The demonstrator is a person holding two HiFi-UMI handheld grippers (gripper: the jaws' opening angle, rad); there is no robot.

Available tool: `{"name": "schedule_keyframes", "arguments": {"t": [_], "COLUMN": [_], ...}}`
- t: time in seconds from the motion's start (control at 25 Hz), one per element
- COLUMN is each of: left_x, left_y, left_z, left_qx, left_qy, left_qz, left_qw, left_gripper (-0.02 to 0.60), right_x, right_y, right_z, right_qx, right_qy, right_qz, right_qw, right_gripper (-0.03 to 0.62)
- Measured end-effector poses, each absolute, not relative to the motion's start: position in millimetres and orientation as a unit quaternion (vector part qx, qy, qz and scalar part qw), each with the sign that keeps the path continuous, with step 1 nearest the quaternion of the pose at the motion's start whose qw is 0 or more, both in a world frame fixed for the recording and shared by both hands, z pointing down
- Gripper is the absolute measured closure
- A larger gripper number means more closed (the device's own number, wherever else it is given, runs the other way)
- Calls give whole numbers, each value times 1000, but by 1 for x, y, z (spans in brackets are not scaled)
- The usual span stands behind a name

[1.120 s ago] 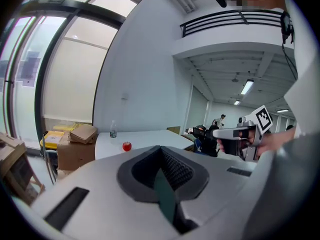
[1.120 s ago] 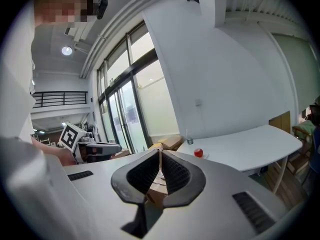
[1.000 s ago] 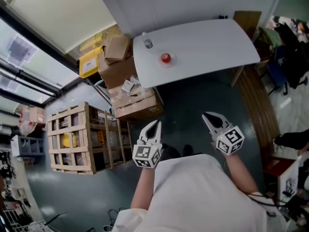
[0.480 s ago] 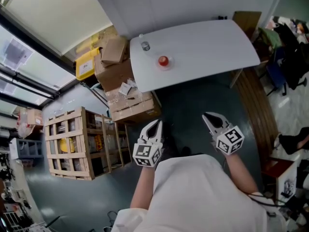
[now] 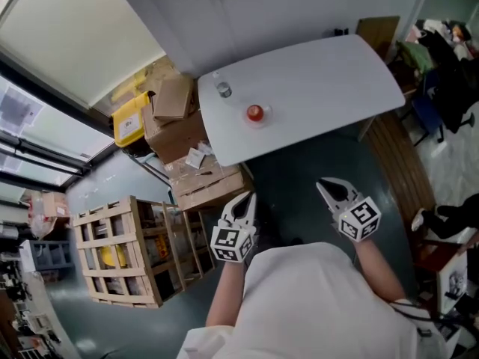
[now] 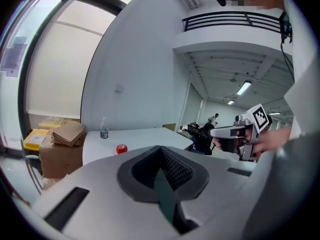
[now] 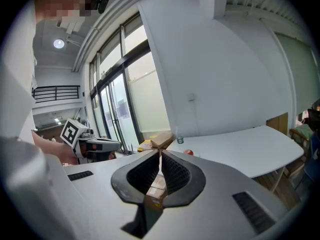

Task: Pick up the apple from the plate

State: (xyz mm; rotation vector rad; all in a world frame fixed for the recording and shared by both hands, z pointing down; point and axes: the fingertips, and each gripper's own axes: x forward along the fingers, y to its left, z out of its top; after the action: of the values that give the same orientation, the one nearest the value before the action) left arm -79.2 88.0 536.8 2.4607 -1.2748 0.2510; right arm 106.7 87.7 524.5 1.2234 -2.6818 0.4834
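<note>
A red apple (image 5: 255,113) rests on a small white plate (image 5: 263,120) that barely shows against the white table (image 5: 329,73). It stands well ahead of both grippers. My left gripper (image 5: 245,200) is shut and empty, held over the dark floor short of the table. My right gripper (image 5: 328,186) is level with it, jaws together, nothing between them. In the left gripper view the apple (image 6: 121,148) is small and far beyond the closed jaws. The right gripper view has the apple (image 7: 188,153) just past its jaw tips, also far off.
A clear water bottle (image 5: 223,89) stands on the table behind and left of the apple. Cardboard boxes (image 5: 183,137) and a yellow bin (image 5: 129,117) are piled by the table's left end. A wooden crate (image 5: 123,249) sits at lower left. Chairs and clutter (image 5: 441,73) crowd the right.
The person has stepped towards the table, carrying both grippers forward. The boxes and crate have slid down and left in the head view. Both grippers stay shut.
</note>
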Motion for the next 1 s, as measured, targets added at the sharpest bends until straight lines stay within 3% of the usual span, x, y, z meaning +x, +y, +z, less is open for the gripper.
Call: {"name": "schedule_keyframes", "arguments": {"t": [0.72, 1.0], "left_x": [-134, -145], "left_y": [-58, -85], "left_z": [537, 547], "left_qx": [907, 914], "left_qy": [-362, -341], "left_qz": [100, 105], "left_qw": [189, 191], "left_gripper": [580, 580], "right_x": [25, 18], "right_y": [-31, -58], "right_z": [512, 517], "right_qx": [419, 447], "right_qy": [-888, -873], "right_qz": [185, 187], "right_qw": [42, 65], "right_gripper": [557, 557]}}
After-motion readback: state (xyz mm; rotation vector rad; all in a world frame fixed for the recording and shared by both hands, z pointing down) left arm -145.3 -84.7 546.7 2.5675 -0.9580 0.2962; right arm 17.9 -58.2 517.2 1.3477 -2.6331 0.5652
